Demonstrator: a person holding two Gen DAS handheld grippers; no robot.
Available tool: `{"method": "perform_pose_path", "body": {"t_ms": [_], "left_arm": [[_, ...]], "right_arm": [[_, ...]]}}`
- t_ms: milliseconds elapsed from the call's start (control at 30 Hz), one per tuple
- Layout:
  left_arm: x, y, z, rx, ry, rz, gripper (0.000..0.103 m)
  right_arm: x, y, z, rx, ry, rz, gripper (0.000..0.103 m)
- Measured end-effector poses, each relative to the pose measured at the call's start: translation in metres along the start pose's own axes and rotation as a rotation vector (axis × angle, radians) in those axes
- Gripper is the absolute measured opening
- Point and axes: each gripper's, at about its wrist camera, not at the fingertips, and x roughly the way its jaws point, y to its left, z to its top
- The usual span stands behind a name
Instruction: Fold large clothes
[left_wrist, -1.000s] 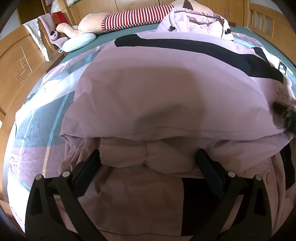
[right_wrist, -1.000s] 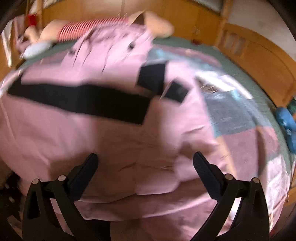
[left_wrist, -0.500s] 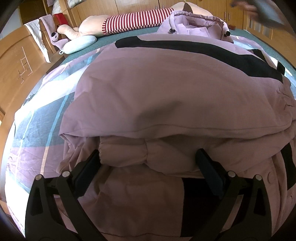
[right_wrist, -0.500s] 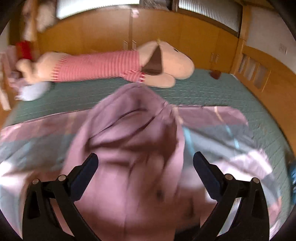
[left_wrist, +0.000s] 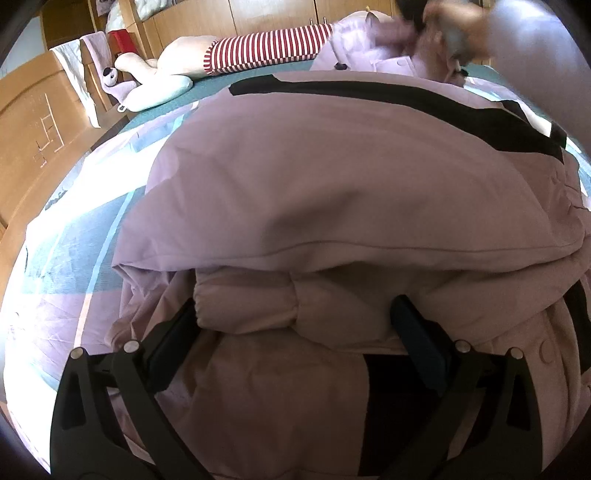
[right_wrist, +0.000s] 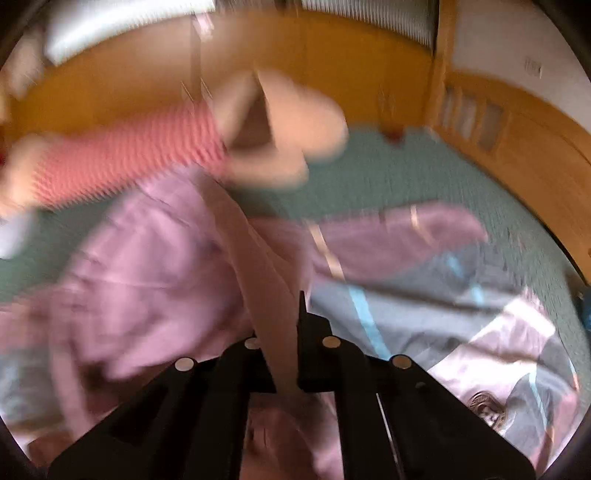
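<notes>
Left gripper (left_wrist: 295, 314): my jaws stand wide apart, angled down, with a puffy fold or cuff of the pink jacket (left_wrist: 332, 192) bulging between them. The pads don't look to be pressing it, so nothing is gripped there.

Ahead of those jaws the jacket's body lies as a broad mound on the patterned bedsheet (left_wrist: 74, 236). Its long axis runs away from me toward the hood end, and a black band (left_wrist: 388, 99) crosses it side to side near the far end.

Right gripper (right_wrist: 282, 332): jaws together, clamped on a strip of pink fabric that rises straight ahead from between the pads. The right wrist view is blurred, so I can't tell for sure which part of the garment it is; likely the hood edge.

Judgement: my right hand has the far end and my left sits at the near hem, so the fold turns on carrying far toward near along that long axis.

Beyond: striped plush toy (left_wrist: 258, 55), then wooden cabinets (left_wrist: 273, 14).
</notes>
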Motion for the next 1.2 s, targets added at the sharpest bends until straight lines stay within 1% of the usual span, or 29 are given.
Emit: {"method": "perform_pose_path", "body": {"t_ms": [67, 133, 167, 200, 233, 267, 300, 333, 367, 400, 433, 467, 533, 600, 633, 667, 700, 733, 767, 833, 867, 967, 1000, 1033, 1067, 1100, 1133, 1167, 1200], "left_arm": [[-0.001, 0.000, 0.002, 0.002, 0.005, 0.001, 0.101], [-0.002, 0.002, 0.006, -0.002, 0.029, -0.004, 0.101], [-0.006, 0.004, 0.008, -0.002, 0.042, 0.003, 0.101], [-0.015, 0.008, 0.011, -0.005, 0.056, 0.035, 0.101], [-0.026, 0.013, 0.014, -0.013, 0.049, 0.068, 0.101], [-0.048, 0.022, 0.018, -0.031, 0.001, 0.109, 0.101], [-0.065, 0.028, 0.022, -0.044, -0.045, 0.124, 0.101], [-0.081, 0.035, 0.026, -0.049, -0.087, 0.130, 0.101], [-0.096, 0.041, 0.031, -0.051, -0.121, 0.135, 0.101], [-0.113, 0.051, 0.036, -0.064, -0.155, 0.153, 0.101], [-0.122, 0.060, 0.037, -0.083, -0.170, 0.168, 0.101], [-0.129, 0.070, 0.039, -0.109, -0.176, 0.182, 0.101], [-0.130, 0.084, 0.042, -0.134, -0.157, 0.169, 0.101], [-0.122, 0.092, 0.043, -0.154, -0.106, 0.132, 0.101], [-0.118, 0.095, 0.043, -0.163, -0.086, 0.118, 0.101], [-0.115, 0.096, 0.043, -0.170, -0.069, 0.106, 0.101], [-0.110, 0.097, 0.043, -0.174, -0.049, 0.096, 0.101], [-0.105, 0.097, 0.043, -0.173, -0.036, 0.090, 0.101], [-0.103, 0.094, 0.041, -0.167, -0.024, 0.088, 0.101], [-0.096, 0.092, 0.036, -0.151, 0.008, 0.089, 0.101], [-0.093, 0.092, 0.034, -0.147, 0.021, 0.092, 0.101], [-0.086, 0.092, 0.032, -0.137, 0.042, 0.083, 0.101], [-0.086, 0.091, 0.031, -0.133, 0.046, 0.078, 0.101], [-0.085, 0.091, 0.032, -0.131, 0.051, 0.072, 0.101], [-0.084, 0.091, 0.032, -0.130, 0.056, 0.067, 0.101], [-0.084, 0.091, 0.032, -0.133, 0.058, 0.067, 0.101], [-0.085, 0.092, 0.032, -0.138, 0.057, 0.067, 0.101], [-0.087, 0.095, 0.033, -0.147, 0.052, 0.063, 0.101], [-0.086, 0.097, 0.034, -0.154, 0.049, 0.059, 0.101]], "right_arm": [[-0.088, -0.017, -0.009, 0.009, -0.092, 0.159, 0.004], [-0.159, -0.038, -0.029, -0.025, -0.130, 0.278, 0.004], [-0.185, -0.045, -0.043, -0.044, -0.133, 0.315, 0.004], [-0.223, -0.059, -0.068, -0.081, -0.127, 0.348, 0.004], [-0.248, -0.071, -0.092, -0.109, -0.115, 0.361, 0.004], [-0.268, -0.084, -0.118, -0.133, -0.088, 0.368, 0.006], [-0.279, -0.093, -0.140, -0.138, -0.058, 0.370, 0.007], [-0.286, -0.103, -0.162, -0.140, -0.019, 0.363, 0.013], [-0.288, -0.111, -0.186, -0.152, 0.034, 0.345, 0.025], [-0.287, -0.119, -0.214, -0.174, 0.106, 0.298, 0.034], [-0.283, -0.125, -0.240, -0.203, 0.191, 0.213, 0.057], [-0.282, -0.132, -0.261, -0.215, 0.253, 0.160, 0.070], [-0.285, -0.142, -0.285, -0.210, 0.319, 0.125, 0.070], [-0.293, -0.149, -0.289, -0.153, 0.333, 0.138, 0.070], [-0.297, -0.148, -0.286, -0.117, 0.326, 0.171, 0.075], [-0.304, -0.144, -0.278, -0.077, 0.308, 0.224, 0.084], [-0.310, -0.132, -0.274, -0.061, 0.283, 0.253, 0.089], [-0.315, -0.121, -0.265, -0.050, 0.254, 0.278, 0.098], [-0.319, -0.108, -0.257, -0.041, 0.225, 0.323, 0.102], [-0.312, -0.087, -0.244, -0.016, 0.243, 0.401, 0.102], [-0.302, -0.071, -0.242, 0.001, 0.292, 0.446, 0.102], [-0.267, -0.035, -0.255, 0.016, 0.455, 0.441, 0.102], [-0.262, -0.027, -0.258, 0.035, 0.470, 0.450, 0.099], [-0.259, -0.024, -0.262, 0.063, 0.471, 0.469, 0.062], [-0.257, -0.021, -0.263, 0.084, 0.478, 0.485, 0.016], [-0.261, -0.021, -0.261, 0.097, 0.473, 0.502, 0.009], [-0.271, -0.025, -0.255, 0.138, 0.436, 0.583, 0.007], [-0.284, -0.032, -0.249, 0.187, 0.384, 0.697, 0.007], [-0.302, -0.045, -0.241, 0.267, 0.316, 0.871, 0.007]]}}
